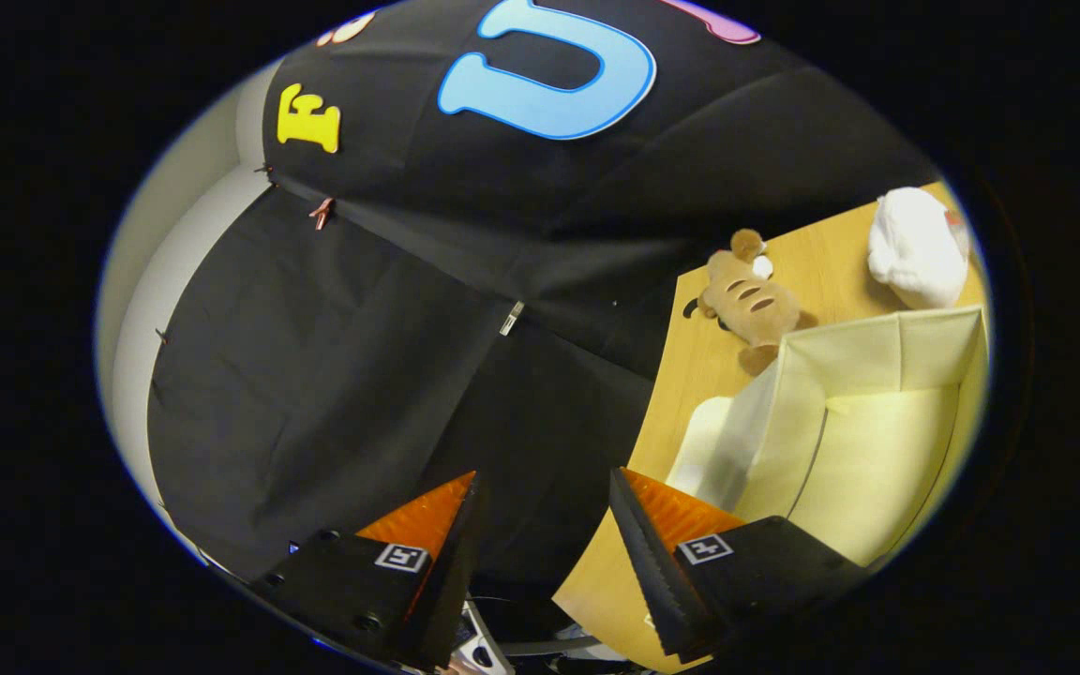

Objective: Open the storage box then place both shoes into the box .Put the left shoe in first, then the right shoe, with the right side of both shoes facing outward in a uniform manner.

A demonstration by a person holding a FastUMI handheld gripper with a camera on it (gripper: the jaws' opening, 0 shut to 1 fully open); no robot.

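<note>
Occupying the upper and left bulk of the frame: booth wall (362, 375), black cloth, clipped in places. Middle right to lower centre: wooden table (690, 375), seen tilted. Right of frame: storage box (877, 422), pale cream fabric, resting on the table, its flap appearing already raised and the interior exposed, though how fully it is open cannot be told from this angle. Upper right: white soft item (915, 248), on the table beyond the box. Just left of that, touching the box's far corner: brown plush toy (751, 305), lying down. Bottom centre: gripper (540, 506), fingers spread apart, nothing between them, aimed at the wall with the box off to the right fingertip's side. Shoes: none located. Step judged: box opened, left shoe pending. Next move calls for turning toward the shoes and identifying the left one.
</note>
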